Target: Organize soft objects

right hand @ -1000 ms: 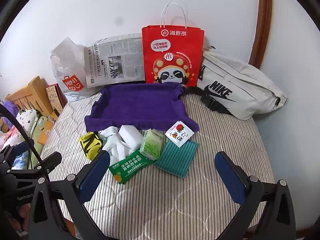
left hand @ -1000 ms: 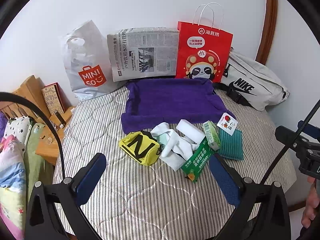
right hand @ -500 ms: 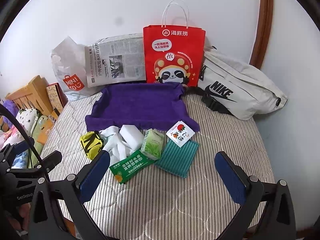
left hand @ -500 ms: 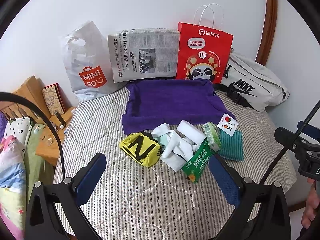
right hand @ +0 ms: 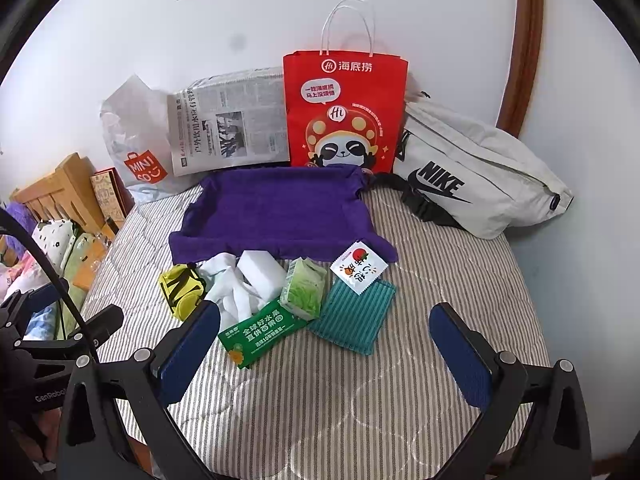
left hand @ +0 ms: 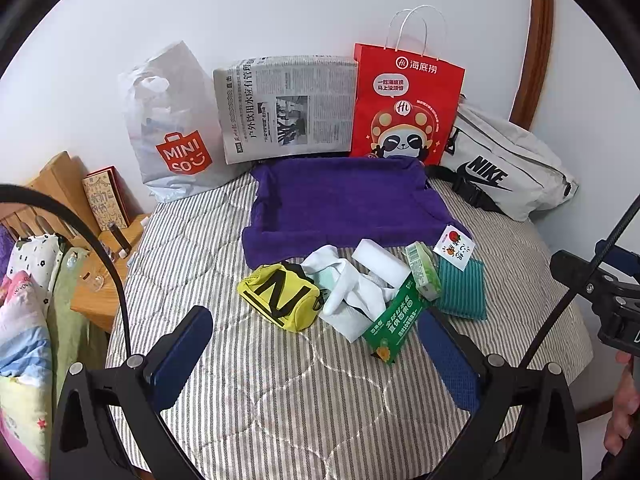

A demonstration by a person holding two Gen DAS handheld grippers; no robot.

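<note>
A purple cloth tray [left hand: 340, 200] [right hand: 276, 208] lies on the striped mattress. In front of it is a cluster: a yellow pouch [left hand: 280, 296] [right hand: 180, 288], white socks [left hand: 352, 292] [right hand: 228, 288], a white sponge block [left hand: 380, 260] [right hand: 260, 272], a green tissue pack [left hand: 422, 268] [right hand: 304, 288], a green packet [left hand: 394, 320] [right hand: 260, 330], a teal cloth [left hand: 460, 288] [right hand: 352, 312] and a small strawberry sachet [left hand: 454, 246] [right hand: 358, 268]. My left gripper [left hand: 316, 356] hovers open just short of the pouch and socks. My right gripper [right hand: 324, 354] hovers open near the packet and teal cloth. Both hold nothing.
Against the wall stand a white Miniso bag [left hand: 172, 128], a newspaper [left hand: 284, 108], a red paper bag [left hand: 404, 108] and a grey Nike bag [left hand: 504, 164]. A wooden bedside shelf [left hand: 60, 200] and bedding lie left. The right gripper's handle and a hand [left hand: 620, 400] show at right.
Both grippers have barely shifted; the scene sits slightly lower in the left view. Nothing was taken hold of or moved.
</note>
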